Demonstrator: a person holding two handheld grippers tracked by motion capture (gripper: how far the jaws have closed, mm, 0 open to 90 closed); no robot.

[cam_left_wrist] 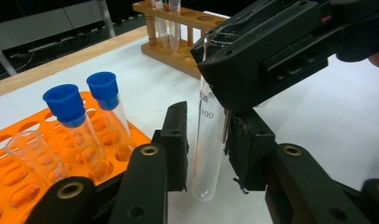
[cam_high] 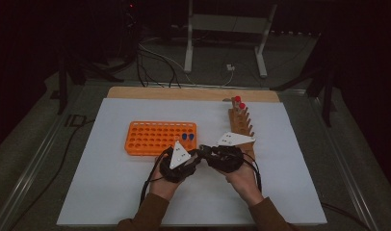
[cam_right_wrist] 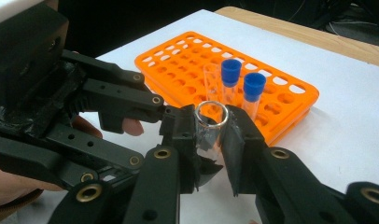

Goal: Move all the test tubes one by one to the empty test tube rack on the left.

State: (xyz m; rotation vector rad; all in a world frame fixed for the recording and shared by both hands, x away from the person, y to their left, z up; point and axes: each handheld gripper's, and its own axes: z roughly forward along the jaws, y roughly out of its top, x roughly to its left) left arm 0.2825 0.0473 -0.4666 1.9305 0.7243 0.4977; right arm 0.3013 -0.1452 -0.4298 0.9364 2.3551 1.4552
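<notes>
Item: open glass tube (cam_left_wrist: 208, 140), upright above the table, clamped near its rim by the right gripper (cam_right_wrist: 211, 135) and lower down by the left gripper (cam_left_wrist: 206, 149). Done: two blue-capped tubes (cam_high: 188, 137) seated in the orange rack (cam_high: 160, 138). Left: handover judged unfinished; two red-capped tubes (cam_high: 239, 103) in the wooden rack (cam_high: 241, 126).

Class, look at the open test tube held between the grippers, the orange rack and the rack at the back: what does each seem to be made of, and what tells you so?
Test tube: clear and glossy with printed markings, so glass or clear plastic; which one cannot be told. Orange rack: evenly coloured, smooth, moulded holes, likely plastic. Back rack: pale brown with turned posts, apparently wood.
</notes>
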